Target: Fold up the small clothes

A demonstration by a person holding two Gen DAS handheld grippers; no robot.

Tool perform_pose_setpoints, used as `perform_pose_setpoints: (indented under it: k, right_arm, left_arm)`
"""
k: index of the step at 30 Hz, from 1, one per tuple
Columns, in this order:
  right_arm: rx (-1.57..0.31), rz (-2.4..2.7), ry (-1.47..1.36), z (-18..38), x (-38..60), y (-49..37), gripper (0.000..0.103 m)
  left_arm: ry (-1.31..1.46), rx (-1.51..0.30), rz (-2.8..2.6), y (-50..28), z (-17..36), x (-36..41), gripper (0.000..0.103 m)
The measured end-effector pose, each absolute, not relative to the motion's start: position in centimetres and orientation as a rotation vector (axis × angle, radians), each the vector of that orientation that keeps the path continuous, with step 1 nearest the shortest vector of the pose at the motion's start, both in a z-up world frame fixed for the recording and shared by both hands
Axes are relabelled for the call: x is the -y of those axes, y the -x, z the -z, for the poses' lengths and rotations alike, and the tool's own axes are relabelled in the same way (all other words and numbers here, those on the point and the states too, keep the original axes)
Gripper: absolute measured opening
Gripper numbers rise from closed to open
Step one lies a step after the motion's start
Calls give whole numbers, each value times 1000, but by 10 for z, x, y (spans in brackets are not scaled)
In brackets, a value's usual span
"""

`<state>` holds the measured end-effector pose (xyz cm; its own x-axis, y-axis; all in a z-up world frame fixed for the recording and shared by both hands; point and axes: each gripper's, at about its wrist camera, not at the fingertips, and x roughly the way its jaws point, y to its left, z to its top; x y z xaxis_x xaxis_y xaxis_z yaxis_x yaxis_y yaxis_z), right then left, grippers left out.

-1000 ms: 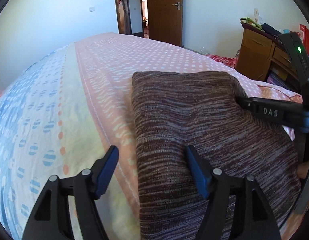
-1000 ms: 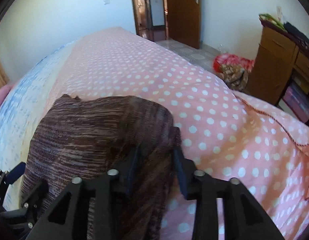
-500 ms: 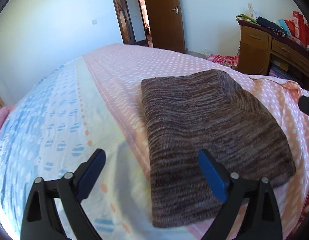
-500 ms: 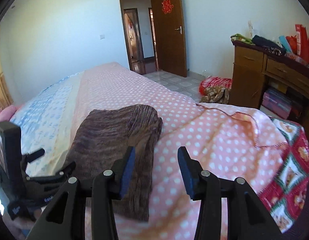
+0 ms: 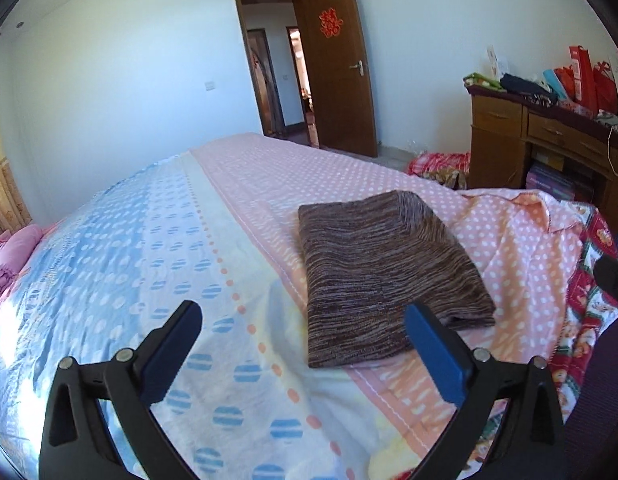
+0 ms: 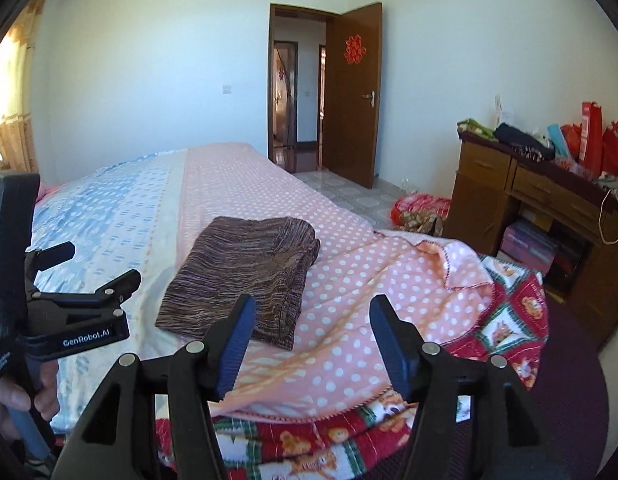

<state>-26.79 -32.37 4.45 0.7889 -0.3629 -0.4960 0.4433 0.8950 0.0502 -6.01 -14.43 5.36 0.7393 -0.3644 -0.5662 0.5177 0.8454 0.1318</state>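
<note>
— Both grippers had pulled back from the sweater (image 5: 385, 272) since a second earlier, when the right one pinched its edge.

— And their fingers?

— The left gripper (image 5: 301, 354) gaped wide and empty; the right gripper (image 6: 309, 344) stood open too, holding nothing.

— Where was the sweater?

— Folded flat on the bed (image 5: 157, 240), toward its near right, well clear of both.

— So the fold looked done?

— Probably. Next would be another garment. The desk (image 6: 521, 188) and door (image 6: 351, 92) were far off; nothing blocked the way.

a bed (image 5: 157, 240) with a dotted pink-and-blue cover carries one folded brown knit garment (image 5: 383, 268).
</note>
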Motion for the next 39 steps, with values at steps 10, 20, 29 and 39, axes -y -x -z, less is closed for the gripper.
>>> perform_pose_setpoints:
  k: [10,20,29,39]
  right_arm:
    - [-323,441,-144,-94,295,301,68]
    - [-291,425,-78,-107,272,299,69]
    - [-330,412,-113,-96,275,292,69]
    - [-323,412,-138,-96,281,297,69]
  left_arm:
    - [-248,-473,447,92,-88,116,103]
    - [-215,-447,425,100,-99,105,103]
    - [-221,-438,432,106,-104,101,103]
    - [-230,-433,443,108,-105,104,103]
